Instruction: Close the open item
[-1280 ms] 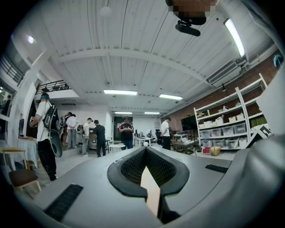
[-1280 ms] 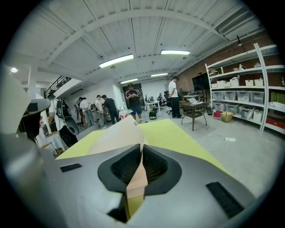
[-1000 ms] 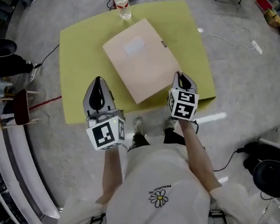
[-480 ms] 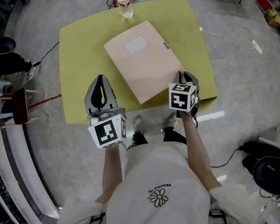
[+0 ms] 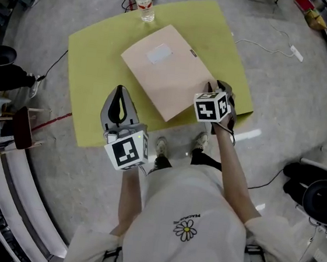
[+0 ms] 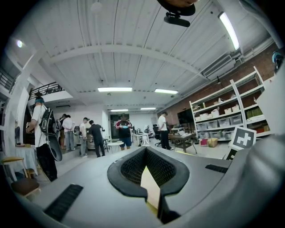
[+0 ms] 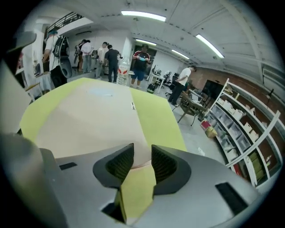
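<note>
A beige folder (image 5: 167, 69) lies flat and shut on the yellow-green table (image 5: 95, 61). My right gripper (image 5: 220, 88) is at the folder's near right corner. In the right gripper view its jaws (image 7: 142, 153) are opening, and the folder (image 7: 89, 116) shows its corner in the gap, with no pad pressing on it. My left gripper (image 5: 120, 88) hovers over the table's near left part, clear of the folder. Its tips (image 6: 145, 149) meet with nothing between them, and it points up at the room.
A water bottle (image 5: 144, 2) stands at the table's far edge, beyond the folder. The person's feet (image 5: 161, 148) are on the floor at the near edge. A chair (image 5: 20, 126) stands at the left and a black stool (image 5: 322, 201) at the right. Cables lie on the floor.
The right gripper has tilted and shifted a little at the folder's near corner. The left gripper has barely moved. The folder lies as before.
</note>
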{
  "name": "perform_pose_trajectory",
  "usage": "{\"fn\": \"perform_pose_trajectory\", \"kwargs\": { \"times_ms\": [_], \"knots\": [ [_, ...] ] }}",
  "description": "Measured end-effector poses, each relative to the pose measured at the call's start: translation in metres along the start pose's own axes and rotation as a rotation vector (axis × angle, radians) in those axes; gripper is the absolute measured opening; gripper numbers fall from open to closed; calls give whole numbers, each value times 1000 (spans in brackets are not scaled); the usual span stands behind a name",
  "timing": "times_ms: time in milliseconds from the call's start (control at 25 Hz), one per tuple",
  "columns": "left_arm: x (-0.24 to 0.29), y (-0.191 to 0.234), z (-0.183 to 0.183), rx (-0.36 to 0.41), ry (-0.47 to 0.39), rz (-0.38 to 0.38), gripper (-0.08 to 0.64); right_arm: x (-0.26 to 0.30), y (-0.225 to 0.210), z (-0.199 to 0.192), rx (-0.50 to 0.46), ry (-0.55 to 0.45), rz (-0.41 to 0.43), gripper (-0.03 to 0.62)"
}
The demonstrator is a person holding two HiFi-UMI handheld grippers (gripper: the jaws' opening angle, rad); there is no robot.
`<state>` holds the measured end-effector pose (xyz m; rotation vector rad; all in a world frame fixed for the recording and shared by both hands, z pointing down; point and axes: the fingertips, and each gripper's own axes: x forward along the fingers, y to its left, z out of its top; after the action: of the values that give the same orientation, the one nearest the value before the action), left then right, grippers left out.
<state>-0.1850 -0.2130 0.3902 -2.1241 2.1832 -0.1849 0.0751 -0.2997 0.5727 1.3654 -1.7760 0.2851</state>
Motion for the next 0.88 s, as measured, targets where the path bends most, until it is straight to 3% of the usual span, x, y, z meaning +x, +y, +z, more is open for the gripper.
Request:
{"fn": "perform_pose_trajectory", "kwargs": {
  "times_ms": [120,160,200,280,320,360,480,560,880],
  "knots": [
    [0,-2,0,-1,-2,-12,15,2,4,1,-108,29,10,107],
    [0,-3,0,-1,-2,-15,15,5,2,-2,-183,52,-38,74],
    [-1,-3,0,-1,-3,-15,15,10,-4,-6,-289,82,-134,15],
    [-2,-4,0,-6,-1,-11,15,17,-24,-16,-532,137,-367,9],
    [-3,-3,0,-9,1,-9,15,19,-32,-20,-600,150,-425,9],
    [-4,-2,-2,-11,4,-4,15,20,-35,-23,-595,149,-419,9],
    [-4,0,-7,-16,15,6,15,24,-36,-34,-407,161,-229,11],
    [-4,-1,-10,-13,23,3,15,25,-32,-42,-369,158,-165,11],
    [-2,0,-5,-16,17,15,15,9,-27,-38,-317,84,-149,11]
  ]
}}
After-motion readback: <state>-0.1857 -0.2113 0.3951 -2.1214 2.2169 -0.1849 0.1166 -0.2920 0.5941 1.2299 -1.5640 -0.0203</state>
